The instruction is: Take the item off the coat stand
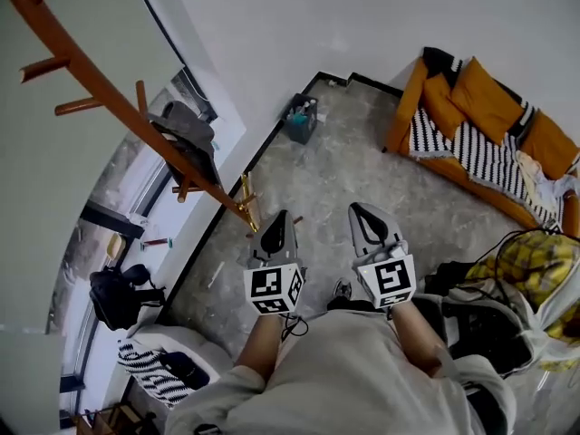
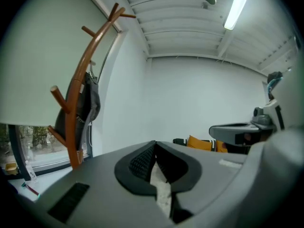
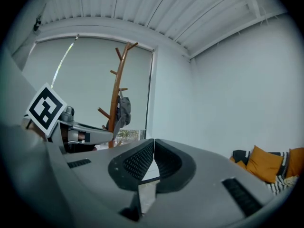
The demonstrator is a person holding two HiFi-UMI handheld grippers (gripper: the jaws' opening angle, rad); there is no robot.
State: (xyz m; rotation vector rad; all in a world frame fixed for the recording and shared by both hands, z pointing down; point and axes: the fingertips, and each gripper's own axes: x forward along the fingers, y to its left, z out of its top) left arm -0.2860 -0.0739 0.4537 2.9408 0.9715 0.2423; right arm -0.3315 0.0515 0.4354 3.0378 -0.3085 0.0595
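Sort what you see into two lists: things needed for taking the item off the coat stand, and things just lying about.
Job: coat stand, grey item hanging on it, left gripper, right gripper.
Lying about: orange sofa, bin by the wall, black bag, yellow checked cloth.

I read coat stand (image 1: 104,87) at left, beside window (image 1: 113,202). Bag (image 1: 188,132) hangs on stand, partway down pole. Left gripper (image 1: 277,220) near, just right of stand base. Right gripper (image 1: 362,214) beside it, further right. Bin (image 1: 302,119) far, against wall. Sofa (image 1: 471,116) far right.
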